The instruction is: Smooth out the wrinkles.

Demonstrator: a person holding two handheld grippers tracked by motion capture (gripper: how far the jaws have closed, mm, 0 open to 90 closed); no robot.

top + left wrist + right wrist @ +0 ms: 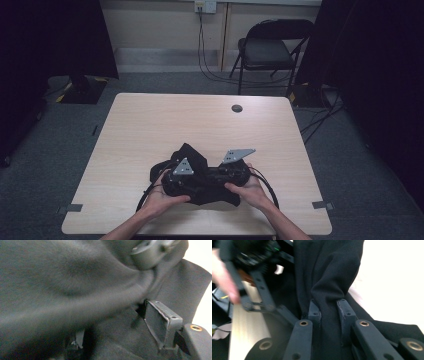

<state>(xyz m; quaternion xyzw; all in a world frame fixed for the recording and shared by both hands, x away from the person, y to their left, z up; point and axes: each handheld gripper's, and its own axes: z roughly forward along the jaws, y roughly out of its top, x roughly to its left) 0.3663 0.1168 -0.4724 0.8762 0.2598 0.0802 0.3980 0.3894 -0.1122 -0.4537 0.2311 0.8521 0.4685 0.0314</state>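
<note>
Mid-fold on the black cloth (pixel 192 165): right claw (pixel 329 312) clamped on a fold, left claw (pixel 112 325) apart, cloth between. Next, probably closing left and drawing the fold over.

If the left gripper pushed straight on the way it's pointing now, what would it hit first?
The black cloth: it already lies bunched between and ahead of the left gripper fingers. What lies behind that fold can't be judged.

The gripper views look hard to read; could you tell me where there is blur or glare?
Left gripper view: the black cloth is soft and smeared, right jaw pad sharper. Right gripper view: the left gripper is motion-blurred, the table blown out white. High view: dim, even light.
</note>
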